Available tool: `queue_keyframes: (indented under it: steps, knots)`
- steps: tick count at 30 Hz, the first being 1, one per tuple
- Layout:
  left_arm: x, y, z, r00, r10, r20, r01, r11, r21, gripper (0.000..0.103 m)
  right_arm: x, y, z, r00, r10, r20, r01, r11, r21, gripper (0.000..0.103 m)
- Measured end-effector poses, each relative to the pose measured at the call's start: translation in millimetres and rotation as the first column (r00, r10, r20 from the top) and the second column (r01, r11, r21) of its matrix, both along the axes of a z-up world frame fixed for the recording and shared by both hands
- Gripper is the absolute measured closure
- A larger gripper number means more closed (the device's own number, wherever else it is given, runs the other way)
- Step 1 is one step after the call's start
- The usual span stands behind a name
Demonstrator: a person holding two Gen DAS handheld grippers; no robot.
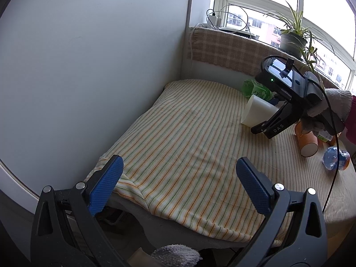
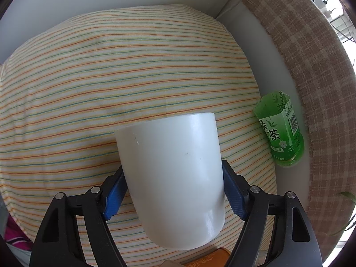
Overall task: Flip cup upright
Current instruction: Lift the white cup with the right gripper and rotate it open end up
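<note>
A striped cloth covers the bench and fills most of both views; in the left wrist view its near edge hangs over the front at lower centre, its left edge runs along a pale wall in the upper left, and a wide bare stretch of cloth lies open through the middle of the frame. Along the far edge, a plaid cloth drapes the window ledge at upper right, where a potted spider plant stands. The white cup sits at lower centre of the right wrist view, tilted, its wall between the blue pads of the right gripper, whose fingers press against both sides of it; in the left wrist view the same cup appears at right of centre, near the cloth's far edge. Just right of it a green tea bottle lies on its side against the ledge wall. The left gripper hovers at the bottom of its own frame over the cloth's near edge, its fingers spread wide with nothing between them. At the far right of that view lie an orange cup on its side and a small blue bottle, well apart from the open middle.
</note>
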State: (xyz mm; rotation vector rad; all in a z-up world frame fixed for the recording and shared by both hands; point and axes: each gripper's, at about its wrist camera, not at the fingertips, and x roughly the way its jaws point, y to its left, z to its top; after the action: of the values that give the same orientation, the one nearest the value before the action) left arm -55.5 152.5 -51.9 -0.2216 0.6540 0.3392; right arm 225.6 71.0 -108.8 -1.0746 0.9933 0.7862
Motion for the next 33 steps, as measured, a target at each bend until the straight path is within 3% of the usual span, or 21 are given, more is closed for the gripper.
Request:
queue_keyframes:
  steps: [7, 16, 20, 26, 33]
  knots:
    - [-1, -2, 2, 1.0, -0.003, 0.009, 0.003, 1.0, 0.008, 0.0, -15, -11, 16, 0.999, -0.036, -0.014, 0.037, 0.997, 0.069, 0.028]
    - [4, -12, 7, 0.999, -0.044, 0.029, 0.044, 0.999, 0.022, 0.0, -57, -54, 58, 0.987, -0.136, -0.084, 0.154, 0.947, 0.284, 0.03]
    - [8, -20, 8, 0.997, -0.073, 0.031, 0.073, 0.997, 0.023, 0.0, -79, -81, 72, 0.975, -0.185, -0.119, 0.217, 0.9, 0.379, 0.03]
    - [14, -36, 10, 0.992, -0.118, 0.042, 0.117, 0.993, 0.024, 0.0, -100, -123, 78, 0.939, -0.242, -0.244, 0.335, 0.805, 0.49, 0.03]
    - [22, -57, 7, 0.983, -0.179, 0.037, 0.178, 0.984, 0.027, 0.0, -138, -194, 68, 0.822, -0.311, -0.476, 0.544, 0.678, 0.495, 0.03]
